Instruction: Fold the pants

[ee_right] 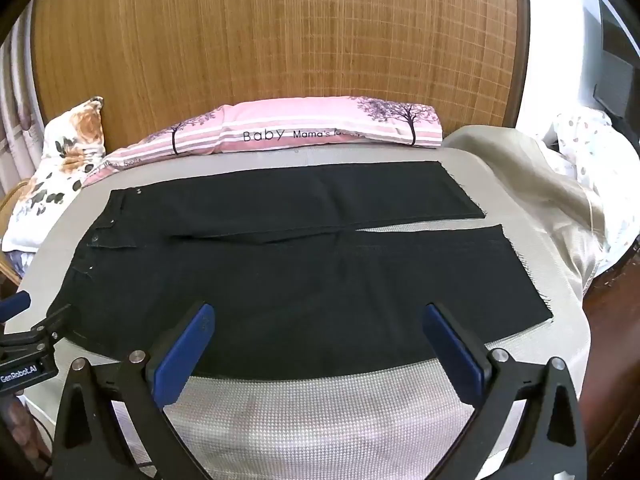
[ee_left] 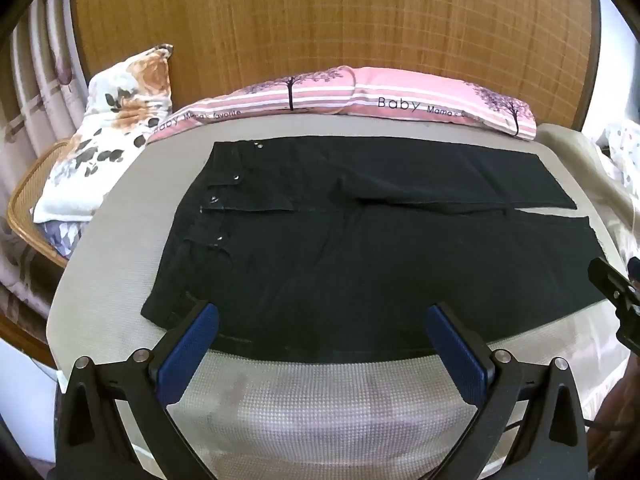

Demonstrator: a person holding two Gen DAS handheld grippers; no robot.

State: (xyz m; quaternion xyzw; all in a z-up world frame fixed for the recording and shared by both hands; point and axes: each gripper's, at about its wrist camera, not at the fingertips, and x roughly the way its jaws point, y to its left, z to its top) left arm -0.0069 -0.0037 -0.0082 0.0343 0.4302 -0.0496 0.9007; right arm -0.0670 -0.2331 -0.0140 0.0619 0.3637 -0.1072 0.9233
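On the bed (ee_left: 104, 248), covered with a grey textured mat, a pair of black pants (ee_left: 360, 248) lay spread flat and unfolded, waistband toward 9 o'clock and both leg hems toward 3 o'clock. The two legs ran side by side, a narrow strip of mat showing between them near the hems. Small metal rivets (ee_left: 236, 177) glinted beside the waistband.

The left tool (ee_left: 322, 322) hung over the near edge of the pants at 6 o'clock, close to the waist end, its blue pads spread wide with nothing between them. The right tool (ee_right: 314, 322) hung likewise over the near edge, nearer the leg end, pads equally wide apart and pinching nothing. Whether either touched the cloth could not be told.

At 12 o'clock a pink striped pillow (ee_right: 304, 128) printed with trees lay against the woven bamboo headboard (ee_right: 280, 40). A floral pillow (ee_left: 116, 120) sat at 10 o'clock, partly over a rattan chair (ee_left: 32, 196).
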